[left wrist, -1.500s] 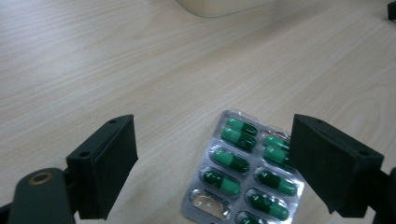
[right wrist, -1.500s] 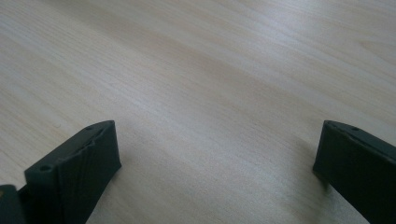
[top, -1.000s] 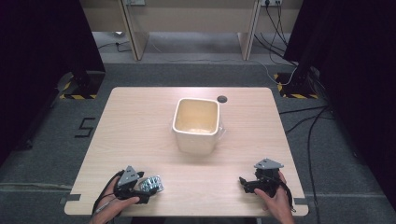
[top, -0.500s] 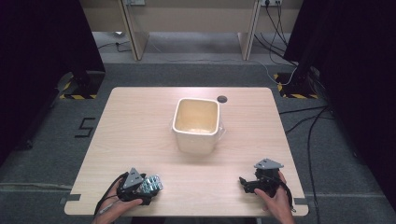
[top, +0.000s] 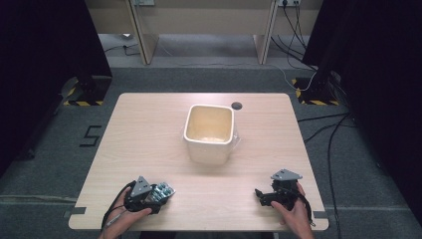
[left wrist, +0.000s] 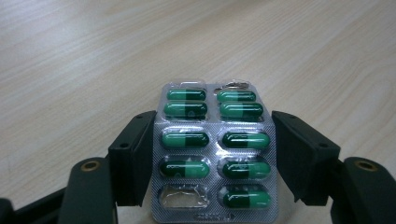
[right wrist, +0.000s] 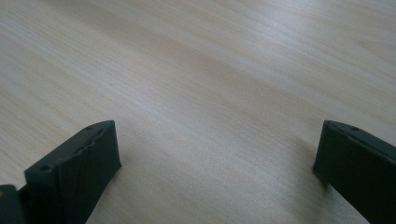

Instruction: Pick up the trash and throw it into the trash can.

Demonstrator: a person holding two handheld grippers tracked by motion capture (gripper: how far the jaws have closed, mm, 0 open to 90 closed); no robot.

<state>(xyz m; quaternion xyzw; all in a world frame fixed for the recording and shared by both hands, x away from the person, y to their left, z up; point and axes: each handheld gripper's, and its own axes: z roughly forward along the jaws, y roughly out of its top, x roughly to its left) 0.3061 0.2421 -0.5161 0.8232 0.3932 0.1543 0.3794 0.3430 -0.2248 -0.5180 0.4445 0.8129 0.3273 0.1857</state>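
The pale wood-grain table [top: 149, 134], a flat rectangle with a smooth laminate face, carries a cream, square, glossy tub [top: 209, 132] with rounded corners near its centre. At seven o'clock from the tub the left gripper [left wrist: 212, 154] has just been closing, and its black blocky jaws now pinch the long edges of a silvery foil blister pack [left wrist: 214, 158] of green capsules. At five o'clock the right gripper [right wrist: 217, 158] stands wide over bare wood
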